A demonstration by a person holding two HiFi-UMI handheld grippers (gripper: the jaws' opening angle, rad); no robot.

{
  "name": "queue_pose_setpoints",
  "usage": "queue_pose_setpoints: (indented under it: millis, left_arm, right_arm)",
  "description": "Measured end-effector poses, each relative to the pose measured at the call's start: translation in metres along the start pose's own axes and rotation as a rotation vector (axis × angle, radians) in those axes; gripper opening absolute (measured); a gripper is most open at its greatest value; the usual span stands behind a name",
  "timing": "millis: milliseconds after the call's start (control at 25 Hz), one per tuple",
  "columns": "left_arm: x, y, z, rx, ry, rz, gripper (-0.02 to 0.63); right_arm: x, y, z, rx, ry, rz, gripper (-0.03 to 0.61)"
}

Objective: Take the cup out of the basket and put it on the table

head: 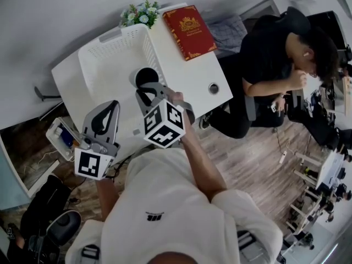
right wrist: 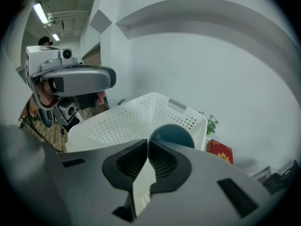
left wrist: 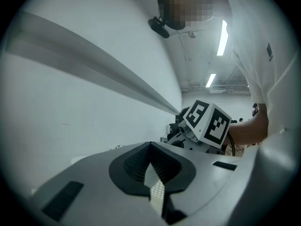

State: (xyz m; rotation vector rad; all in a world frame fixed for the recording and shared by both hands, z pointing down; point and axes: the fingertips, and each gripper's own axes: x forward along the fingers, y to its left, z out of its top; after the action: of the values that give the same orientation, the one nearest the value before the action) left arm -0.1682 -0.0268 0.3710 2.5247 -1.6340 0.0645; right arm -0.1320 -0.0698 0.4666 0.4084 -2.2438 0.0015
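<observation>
**Cup pinched at the basket's near right corner**

Dark teal cup [head: 146, 77] at the near right corner of the white perforated basket [head: 110, 59], mouth up, overlapping the rim line in the head view. Cannot tell whether its base is inside the basket or over the rim.

Right gripper [head: 145, 89] reaching in from the near side, marker cube toward the person. In the right gripper view, fingers drawn together with only a thin slit between the dark ribbed pads. Tips right at the cup's left edge, apparently clamped on its thin wall. Round body of the cup just past the tips, with the basket's dotted wall behind it.

Left gripper [head: 114, 105] nearer and further left, beyond the tabletop's near left edge, well apart from cup and basket. In the left gripper view, fingers closed on each other with nothing between them. Pointed up at a plain white wall and ceiling lights, with the right gripper's marker cube off to the right.

White tabletop [head: 187, 78] bare through the middle. Basket on its far left part. Red book [head: 190, 31] with a gold crest flat on the far right part. Small bunch of flowers [head: 140, 12] at the far edge, between basket and book. Small round fitting [head: 213, 88] near the right edge.

Seated person in black [head: 269, 59] just right of the tabletop, over a wooden floor.
</observation>
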Motion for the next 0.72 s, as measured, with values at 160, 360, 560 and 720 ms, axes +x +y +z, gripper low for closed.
queue_pose_setpoints:
  millis: [160, 360, 560, 720]
  left_arm:
    - [0.004, -0.008, 0.001, 0.012, 0.004, 0.007, 0.011]
    - [0.011, -0.020, 0.002, 0.028, 0.007, 0.010, 0.011]
    - [0.019, -0.033, 0.008, 0.038, -0.013, -0.002, 0.011]
    - [0.024, -0.043, 0.012, 0.048, -0.031, -0.011, 0.011]
  right_arm:
    - [-0.014, -0.001, 0.000, -0.014, -0.022, 0.004, 0.031]
    - [-0.032, -0.004, 0.001, -0.030, -0.056, 0.010, 0.031]
    - [-0.050, -0.008, 0.001, -0.038, -0.089, 0.010, 0.031]
    - [-0.064, -0.011, 0.000, -0.047, -0.109, 0.004, 0.031]
